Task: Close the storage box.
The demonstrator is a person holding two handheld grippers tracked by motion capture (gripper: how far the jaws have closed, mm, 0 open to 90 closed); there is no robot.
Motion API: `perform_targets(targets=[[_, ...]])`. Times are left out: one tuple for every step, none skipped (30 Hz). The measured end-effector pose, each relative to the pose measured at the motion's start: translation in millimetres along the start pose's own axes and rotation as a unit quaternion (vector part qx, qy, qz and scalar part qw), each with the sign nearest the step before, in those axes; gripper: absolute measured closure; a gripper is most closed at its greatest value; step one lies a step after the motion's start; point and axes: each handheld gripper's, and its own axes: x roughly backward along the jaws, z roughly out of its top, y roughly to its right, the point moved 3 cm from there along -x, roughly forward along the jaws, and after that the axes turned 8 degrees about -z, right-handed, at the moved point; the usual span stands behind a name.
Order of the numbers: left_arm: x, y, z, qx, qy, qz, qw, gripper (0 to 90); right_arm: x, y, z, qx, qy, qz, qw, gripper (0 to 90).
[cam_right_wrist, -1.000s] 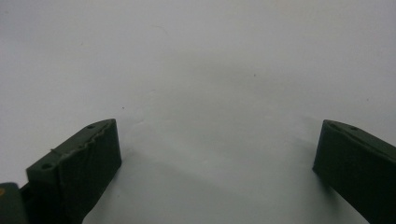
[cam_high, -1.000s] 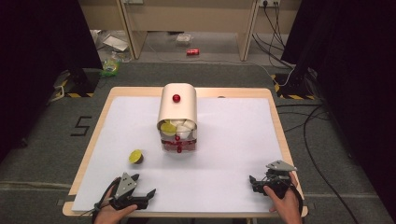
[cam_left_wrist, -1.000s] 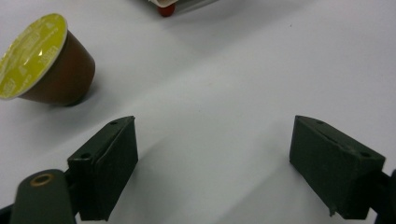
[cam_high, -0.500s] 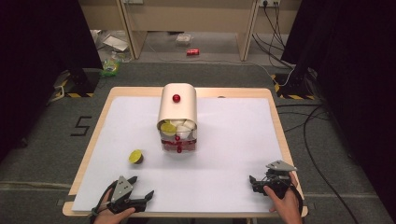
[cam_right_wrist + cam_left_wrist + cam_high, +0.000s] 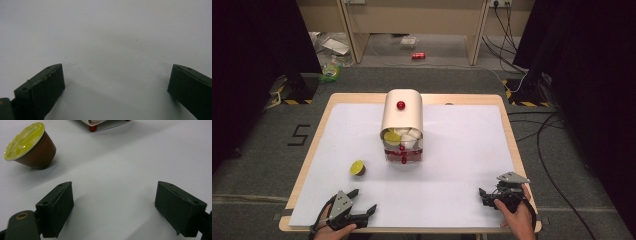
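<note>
A brown coffee capsule with a yellow-green foil lid lies tilted on the white sheet, left of centre. In the left gripper view the capsule sits ahead and to the left of the jaws. My left gripper rests near the table's front edge, open, with nothing between its fingers. A beige arched capsule holder with a red knob stands mid-table, its open front showing yellow-green and white capsules. My right gripper lies at the front right, open over bare sheet.
The holder's red foot shows at the top of the left gripper view. The wooden table rim borders the white sheet. Cables trail over the floor to the right, and a red can lies on the floor beyond the table.
The left gripper has shifted very slightly near the front edge. The right gripper, the capsule and the holder have stayed put.
</note>
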Motion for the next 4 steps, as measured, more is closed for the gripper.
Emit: perform_targets(targets=[[0.1,0.0,-0.1,0.000,0.000,0.000,1.0000,14.5,0.0,0.0,0.0,0.000,0.000,0.000,1.0000,0.9],[0.0,-0.1,-0.1,0.000,0.000,0.000,1.0000,14.5,0.0,0.0,0.0,0.000,0.000,0.000,1.0000,0.9],[0.0,-0.1,-0.1,0.000,0.000,0.000,1.0000,14.5,-0.3,0.4,0.1,0.003,0.001,0.000,1.0000,0.9],[0.0,-0.2,-0.2,0.000,0.000,-0.001,1.0000,14.5,0.0,0.0,0.0,0.000,0.000,0.000,1.0000,0.9]])
